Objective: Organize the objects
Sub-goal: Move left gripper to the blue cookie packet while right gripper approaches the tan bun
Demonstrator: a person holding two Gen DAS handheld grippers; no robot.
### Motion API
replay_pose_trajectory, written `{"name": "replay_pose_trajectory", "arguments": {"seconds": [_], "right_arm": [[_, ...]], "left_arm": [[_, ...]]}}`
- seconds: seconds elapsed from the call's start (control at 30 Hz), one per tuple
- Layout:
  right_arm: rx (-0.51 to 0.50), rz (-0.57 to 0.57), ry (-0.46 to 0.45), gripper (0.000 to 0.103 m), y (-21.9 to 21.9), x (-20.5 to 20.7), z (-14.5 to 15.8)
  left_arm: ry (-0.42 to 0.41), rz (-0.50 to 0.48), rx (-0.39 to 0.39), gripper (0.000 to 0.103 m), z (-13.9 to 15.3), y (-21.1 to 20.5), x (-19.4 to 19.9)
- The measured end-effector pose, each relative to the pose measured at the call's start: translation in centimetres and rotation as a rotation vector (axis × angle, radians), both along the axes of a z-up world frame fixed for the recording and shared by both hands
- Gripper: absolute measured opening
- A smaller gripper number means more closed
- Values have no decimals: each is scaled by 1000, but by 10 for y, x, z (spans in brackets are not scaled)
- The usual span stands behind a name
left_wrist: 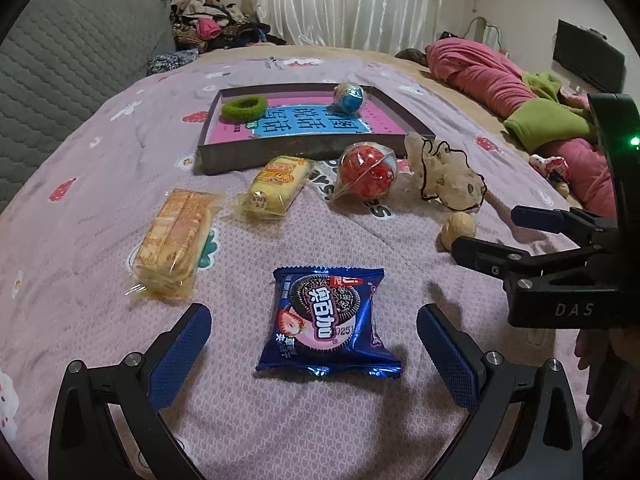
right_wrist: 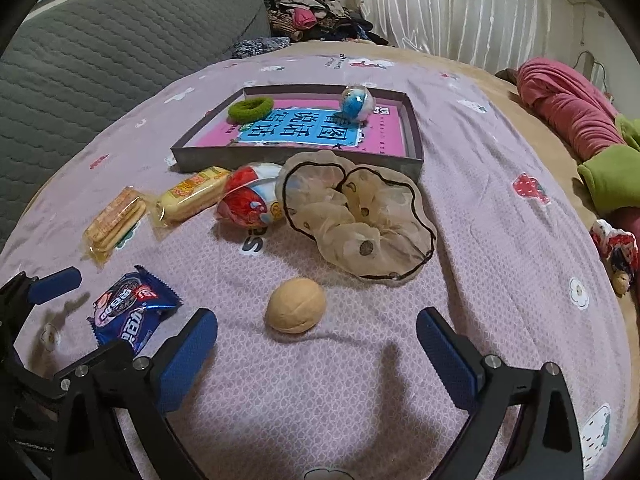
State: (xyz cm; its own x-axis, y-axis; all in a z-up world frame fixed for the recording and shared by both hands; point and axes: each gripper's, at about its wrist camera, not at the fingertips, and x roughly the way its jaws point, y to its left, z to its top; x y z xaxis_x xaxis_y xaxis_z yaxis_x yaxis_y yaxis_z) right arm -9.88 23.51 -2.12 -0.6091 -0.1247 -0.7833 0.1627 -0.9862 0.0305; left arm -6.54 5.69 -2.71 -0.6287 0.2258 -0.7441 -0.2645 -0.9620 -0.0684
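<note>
The left gripper [left_wrist: 314, 344] hangs with its fingers spread wide on either side of the cookie pack [left_wrist: 328, 320], not touching it. The right gripper [right_wrist: 316, 344] is likewise open, the walnut [right_wrist: 295, 311] lying just ahead between its fingertips. Neither holds anything.

The tray [left_wrist: 256, 156] sits farther up the bed, already holding a green ring [left_wrist: 244, 107] and a blue ball [left_wrist: 349, 96]. Still outside it: the cracker pack [left_wrist: 170, 244], yellow cake [left_wrist: 276, 186], red ball [left_wrist: 366, 176] and scrunchie [right_wrist: 360, 216], clustered against the tray's near wall.

Risks, as I judge them: the walnut is round on a soft sheet [right_wrist: 480, 240] — a closing finger could nudge it into a roll. The cookie pack's foil is slick and flat, so pads may skid over it or pinch the sheet too. The two grippers sit near each other; reaching together could make them clash.

Open room lies to the right of the scrunchie and left of the crackers. The straight path to the tray is crowded — lifting over the cluster looks safer, and the tray's middle is free.
</note>
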Motion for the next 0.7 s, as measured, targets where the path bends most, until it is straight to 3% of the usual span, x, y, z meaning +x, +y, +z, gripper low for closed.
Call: {"name": "replay_pose_trajectory", "arguments": {"seconds": [0.27, 0.43, 0.7], "right_arm": [[2, 3, -20, 99, -3, -8, -5], [16, 7, -41, 88, -8, -13, -13], [6, 16, -40, 87, -18, -15, -16]], "left_arm": [[-14, 3, -4, 102, -8, 2, -8], [-24, 9, 18, 102, -11, 0, -12], [-30, -27, 12, 94, -15, 8, -11]]}}
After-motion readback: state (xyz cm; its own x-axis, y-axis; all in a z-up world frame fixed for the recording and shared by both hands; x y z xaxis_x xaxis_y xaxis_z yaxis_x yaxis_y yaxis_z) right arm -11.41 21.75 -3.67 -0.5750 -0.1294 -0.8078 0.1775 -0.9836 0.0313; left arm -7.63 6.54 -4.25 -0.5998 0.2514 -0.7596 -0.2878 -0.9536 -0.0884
